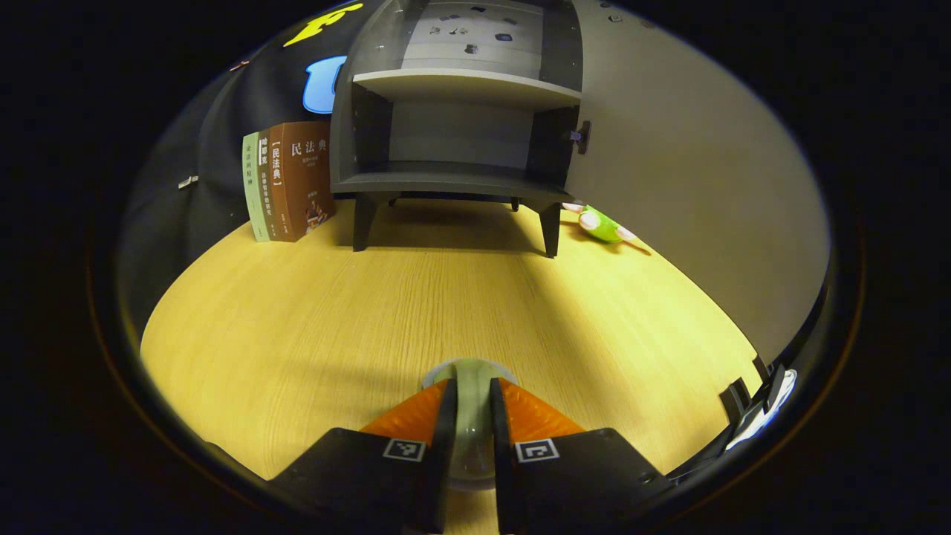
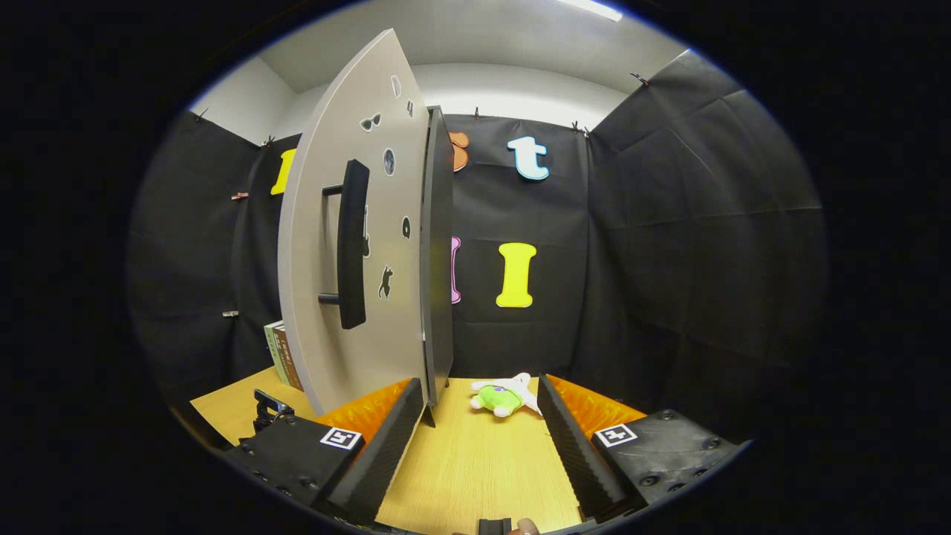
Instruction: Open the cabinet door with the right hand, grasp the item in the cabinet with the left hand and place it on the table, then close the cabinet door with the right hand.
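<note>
In the left gripper view, we see the left gripper [image 1: 471, 423] clamped on a pale round cup [image 1: 469, 416], both fingers pressing its sides, low over the table [image 1: 312, 319]. Ahead stands the cabinet [image 1: 453, 134], its shelves bare and its door [image 1: 691, 186] swung wide; books [image 1: 286, 182] stand just beside it. In the right gripper view, the right gripper [image 2: 475, 438] has its fingers spread apart, near the door's edge, with the handle [image 2: 351, 245] above. A green toy [image 2: 501, 397] lies on the table beyond.

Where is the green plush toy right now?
In the left gripper view, the green plush toy lies on the table beside the cabinet's right front leg, by the open door.
</note>
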A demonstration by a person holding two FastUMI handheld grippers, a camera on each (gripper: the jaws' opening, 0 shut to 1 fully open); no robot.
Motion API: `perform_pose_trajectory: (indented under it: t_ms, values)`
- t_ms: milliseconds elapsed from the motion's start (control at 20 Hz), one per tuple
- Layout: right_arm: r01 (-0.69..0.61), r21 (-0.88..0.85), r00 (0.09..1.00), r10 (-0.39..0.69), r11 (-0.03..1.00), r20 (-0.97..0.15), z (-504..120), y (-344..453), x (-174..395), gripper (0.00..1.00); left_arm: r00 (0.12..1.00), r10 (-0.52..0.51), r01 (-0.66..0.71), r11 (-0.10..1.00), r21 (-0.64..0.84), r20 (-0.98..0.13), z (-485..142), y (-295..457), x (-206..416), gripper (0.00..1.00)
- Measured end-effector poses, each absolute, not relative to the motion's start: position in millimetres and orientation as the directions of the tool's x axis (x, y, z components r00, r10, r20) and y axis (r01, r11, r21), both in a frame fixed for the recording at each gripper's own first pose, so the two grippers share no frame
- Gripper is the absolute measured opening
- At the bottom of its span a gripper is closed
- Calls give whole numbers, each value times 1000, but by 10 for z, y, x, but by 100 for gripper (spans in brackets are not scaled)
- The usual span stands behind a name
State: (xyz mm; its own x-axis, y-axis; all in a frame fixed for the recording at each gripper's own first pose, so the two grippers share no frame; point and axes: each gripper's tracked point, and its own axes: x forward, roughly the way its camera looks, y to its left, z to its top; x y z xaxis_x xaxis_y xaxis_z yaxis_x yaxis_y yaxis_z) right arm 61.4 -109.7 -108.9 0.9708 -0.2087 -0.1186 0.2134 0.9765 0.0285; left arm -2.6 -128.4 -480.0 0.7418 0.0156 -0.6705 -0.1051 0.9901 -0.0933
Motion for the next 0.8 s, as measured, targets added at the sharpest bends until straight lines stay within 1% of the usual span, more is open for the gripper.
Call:
perform_pose_trajectory:
  t_ms: [50, 150, 200, 250, 300, 400, 450, 550, 600, 750, 800]
  values:
    - [214, 28, 971, -209, 976, -118, -1087, -1096, 601, 98, 742, 6, -96, 991, -97, -671, -4786, -1305, -33, 34]
    - [212, 33, 971, -207, 977, -118, -1052, -1078, 574, 98, 736, -18, -90, 988, -125, -676, -4784, -1361, -43, 52]
    - [212, 34, 972, -207, 977, -115, -1031, -1069, 551, 98, 734, -21, -92, 987, -130, -679, -4752, -1351, -61, 55]
    - [211, 34, 972, -206, 977, -111, -1002, -1057, 532, 98, 734, -18, -91, 988, -124, -679, -4700, -1344, -67, 63]
    - [209, 37, 973, -204, 977, -111, -975, -1043, 513, 98, 739, -4, -89, 991, -103, -674, -4630, -1307, -78, 68]
    - [199, 55, 975, -192, 978, -115, -904, -983, 474, 98, 762, 19, -62, 997, -44, -647, -4386, -1235, -85, 89]
    - [186, 70, 977, -177, 980, -114, -855, -929, 464, 98, 775, 27, -45, 999, -12, -631, -4211, -1187, -88, 96]
    - [164, 105, 983, -155, 981, -96, -702, -831, 416, 98, 800, 38, -23, 999, 34, -598, -3839, -1084, -108, 96]
    - [161, 117, 985, -152, 980, -83, -615, -793, 392, 98, 814, 32, -16, 999, 34, -580, -3647, -1062, -121, 96]
    - [142, 122, 989, -135, 982, -60, -414, -633, 346, 98, 861, -16, 3, 1000, -25, -508, -2928, -1036, -182, 96]
    - [136, 115, 990, -131, 984, -53, -348, -592, 333, 100, 878, -28, 14, 999, -34, -478, -2670, -1004, -215, 96]
